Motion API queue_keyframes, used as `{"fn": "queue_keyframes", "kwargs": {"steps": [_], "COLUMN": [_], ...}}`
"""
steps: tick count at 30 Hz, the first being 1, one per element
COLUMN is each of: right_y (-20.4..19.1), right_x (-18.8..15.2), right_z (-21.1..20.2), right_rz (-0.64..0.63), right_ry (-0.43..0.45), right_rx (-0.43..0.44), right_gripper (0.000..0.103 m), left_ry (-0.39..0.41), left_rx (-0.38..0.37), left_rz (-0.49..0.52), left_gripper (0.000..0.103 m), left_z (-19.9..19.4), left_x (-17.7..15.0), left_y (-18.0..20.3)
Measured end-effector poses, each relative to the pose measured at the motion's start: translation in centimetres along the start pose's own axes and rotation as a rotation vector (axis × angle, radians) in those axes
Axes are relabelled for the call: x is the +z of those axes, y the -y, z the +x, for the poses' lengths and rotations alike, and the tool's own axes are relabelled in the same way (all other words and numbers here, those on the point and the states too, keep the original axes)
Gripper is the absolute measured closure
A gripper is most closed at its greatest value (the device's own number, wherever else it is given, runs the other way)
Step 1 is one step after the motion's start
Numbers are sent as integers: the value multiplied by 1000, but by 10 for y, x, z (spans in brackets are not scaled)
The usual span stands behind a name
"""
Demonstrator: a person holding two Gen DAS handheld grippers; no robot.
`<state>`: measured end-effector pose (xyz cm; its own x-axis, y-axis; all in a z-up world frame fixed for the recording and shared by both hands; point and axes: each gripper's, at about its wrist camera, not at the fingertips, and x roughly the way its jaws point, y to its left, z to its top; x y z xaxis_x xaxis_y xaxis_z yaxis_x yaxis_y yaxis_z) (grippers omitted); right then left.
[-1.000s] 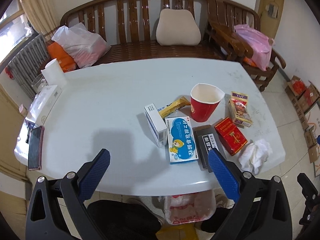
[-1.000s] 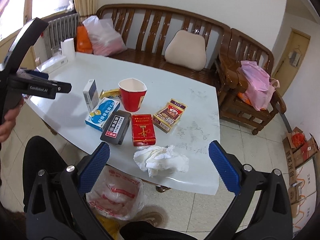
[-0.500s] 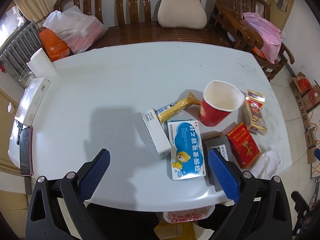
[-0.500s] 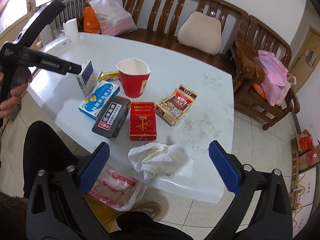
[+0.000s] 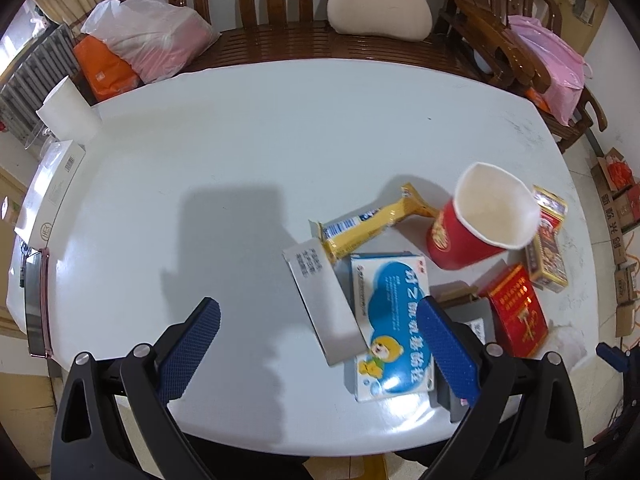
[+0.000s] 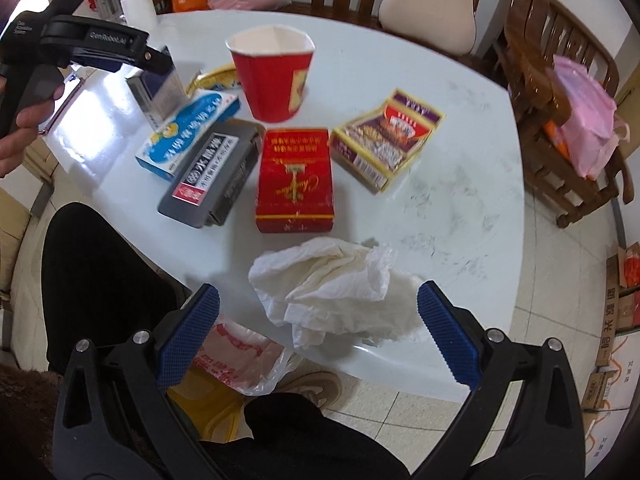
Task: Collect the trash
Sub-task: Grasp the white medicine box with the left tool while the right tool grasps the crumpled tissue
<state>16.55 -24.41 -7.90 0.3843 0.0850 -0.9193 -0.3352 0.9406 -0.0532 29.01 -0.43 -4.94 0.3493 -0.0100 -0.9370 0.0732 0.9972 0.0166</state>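
We see both grippers spread wide, holding nothing: left gripper [image 5: 318,342] above white rectangular carton [image 5: 325,304], right gripper [image 6: 319,318] over crumpled white tissue [image 6: 328,284] at white counter [image 6: 460,200] near edge.

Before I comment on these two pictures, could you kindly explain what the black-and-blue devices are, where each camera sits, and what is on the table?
There is no robot here: a person holds a hand-operated two-finger gripper in each hand, and a fisheye camera on each looks forward along its blue-padded fingers. One picture comes from the left gripper, the other from the right gripper. Both are open and hold nothing.

On the white table lie a red paper cup, a yellow snack wrapper, a white box, a blue-and-white medicine box, a dark grey box, a red cigarette pack, a gold-and-purple pack and a crumpled white tissue. The tissue lies right ahead of the right gripper. A plastic bag shows below the table edge.
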Motion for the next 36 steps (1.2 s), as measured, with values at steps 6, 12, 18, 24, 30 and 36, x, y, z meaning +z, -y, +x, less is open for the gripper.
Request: {"fn": "queue_keyframes", "kwargs": {"steps": [6,12,18,24,30,36], "right_y": [3,9,13,11,12,17], "right_x": [-2,-6,-9,-10,-8,-2], "right_z": [19,36,42,44,44,45], "right_rz": [13,60,70,67,69,71], "right_ry": [-42,-69,-72,-75,-69,-63], "right_rx": [19,39,28,19,21,12], "right_gripper": [6,6,15,32,32,44], "left_ry": [-15,-30,-94,-119,-121,-135], "left_rx": [-6,-1,-44,-70,-67,-74], "left_rz": [5,12,-13,-17,-14,-12], "left_gripper": [7,14,37,50,55,68], "left_z": [13,24,39,46,49,53], "left_x": [5,9,11,10,12,14], "left_y": [-2,-2,-9,-9,-8,-11]}}
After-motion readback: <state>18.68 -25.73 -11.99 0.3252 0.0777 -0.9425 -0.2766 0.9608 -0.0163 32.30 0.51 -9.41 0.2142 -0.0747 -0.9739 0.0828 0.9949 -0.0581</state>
